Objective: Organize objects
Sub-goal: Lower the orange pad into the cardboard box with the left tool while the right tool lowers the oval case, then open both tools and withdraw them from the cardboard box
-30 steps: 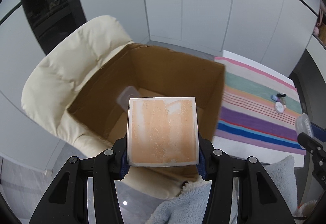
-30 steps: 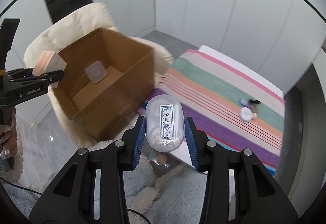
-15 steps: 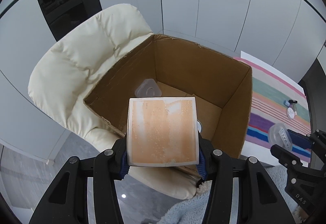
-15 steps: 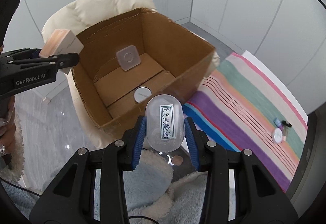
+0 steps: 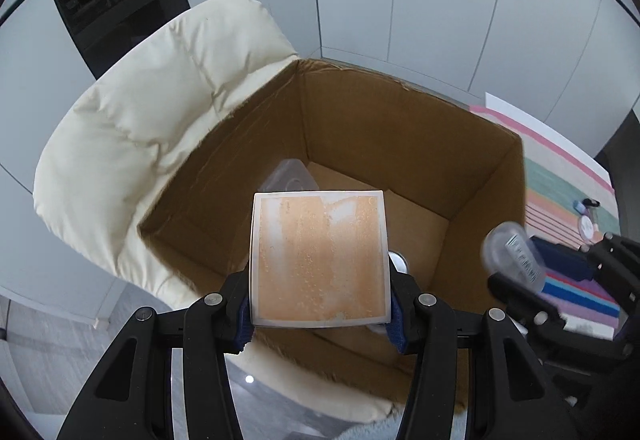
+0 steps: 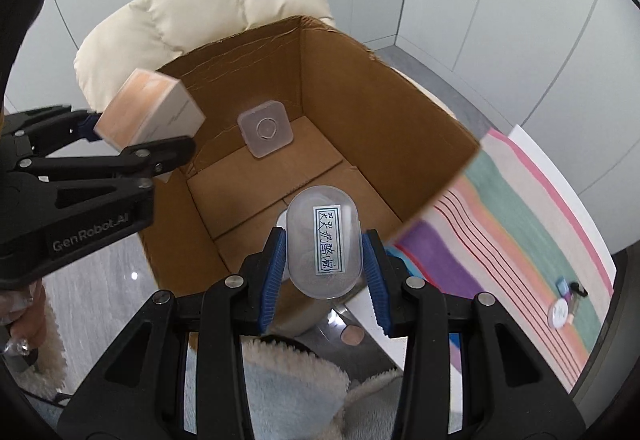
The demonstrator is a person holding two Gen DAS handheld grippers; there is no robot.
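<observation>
While both claws tip down over the cardboard box point(image 6: 360, 112), each one pinches something.

The left gripper point(image 5: 320, 304) squeezes an orange-and-white box point(image 5: 320, 256); the right gripper point(image 6: 322, 260) squeezes a clear oval case point(image 6: 324, 244). Only the right view shows the square clear tub point(image 6: 265, 128) whole.

A cream cushioned chair point(image 5: 152, 120) is seen against pale wall panels point(image 5: 400, 0). A dark glass cabinet point(image 5: 112, 0) is set into the wall behind it. A striped cloth point(image 6: 520, 220) is spread to the right, and a fluffy blue-and-white blanket point(image 6: 288, 384) lies below.
</observation>
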